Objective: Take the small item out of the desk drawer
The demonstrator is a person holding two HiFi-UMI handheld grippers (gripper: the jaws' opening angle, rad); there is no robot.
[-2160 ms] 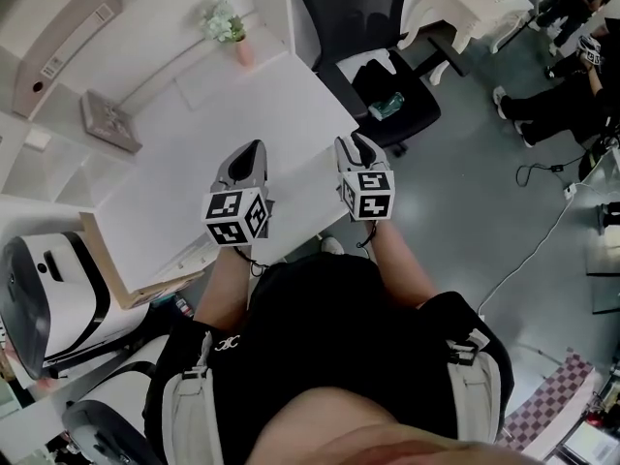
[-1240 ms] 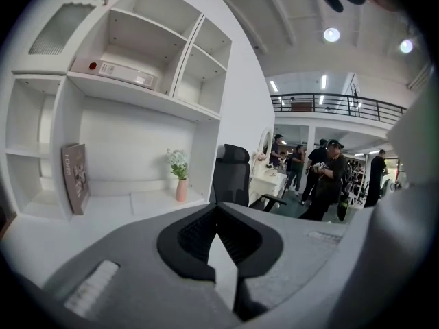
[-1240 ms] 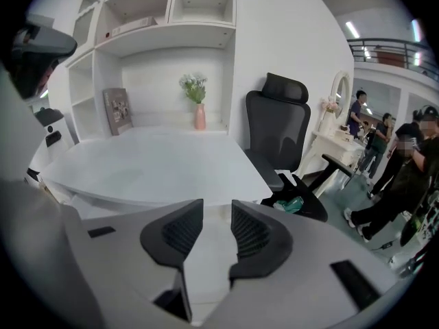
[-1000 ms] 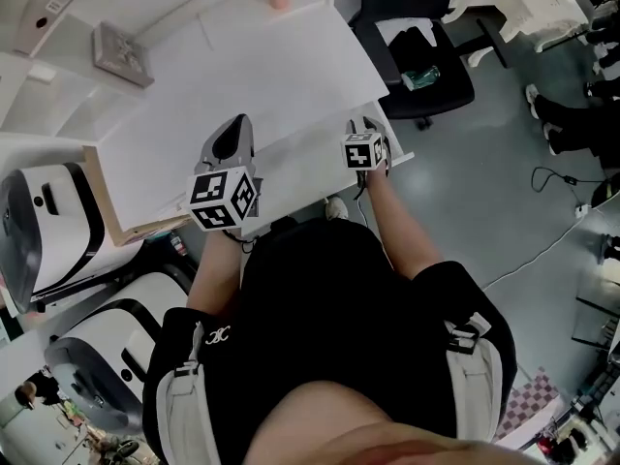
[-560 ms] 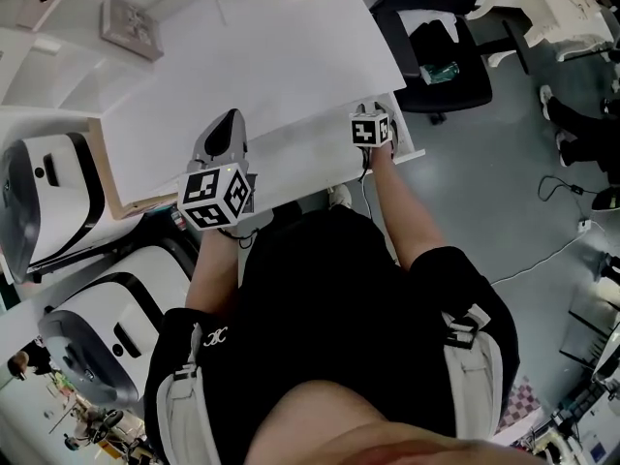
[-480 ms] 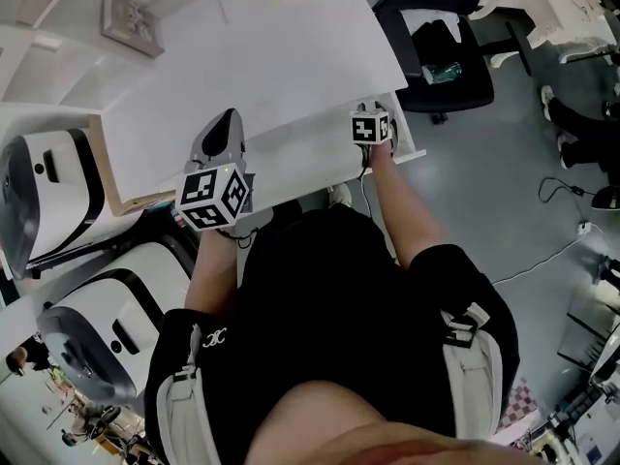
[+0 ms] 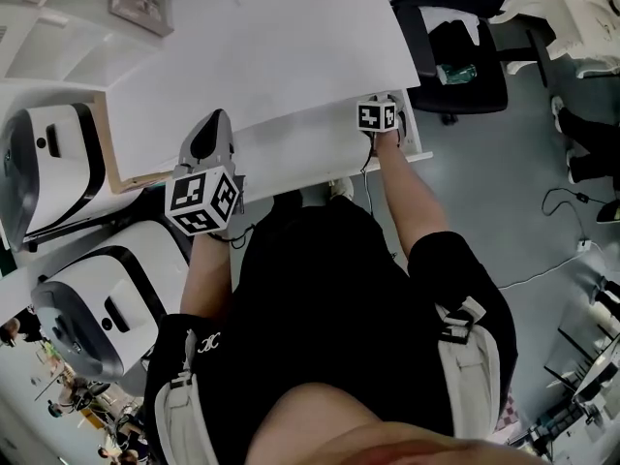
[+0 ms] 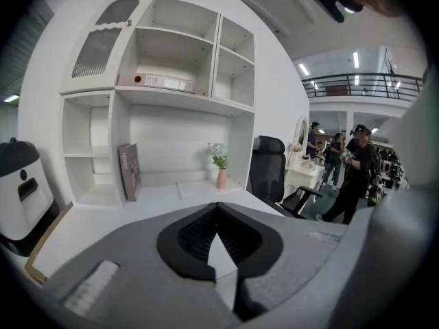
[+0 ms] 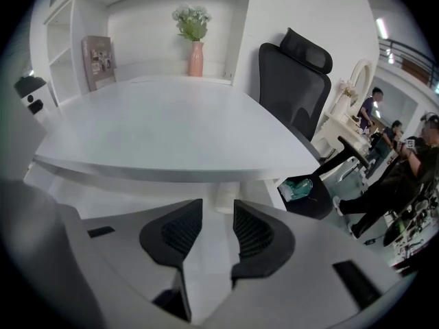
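Observation:
The white desk fills the top of the head view, and a white strip of the drawer sticks out from under its front edge. My right gripper is at that strip's right end. In the right gripper view its jaws stand either side of a small white drawer knob and hold it. My left gripper hovers over the desk's near left corner, shut and holding nothing. No small item shows; the drawer's inside is hidden.
A black office chair stands to the right of the desk. A pink vase with flowers and a framed picture sit at the back under white shelves. White machines stand at the left. People stand far right.
The right gripper has dropped from above the desktop to the drawer front at the desk's edge. The left gripper has stayed over the left corner. The desk has slid upward in view.

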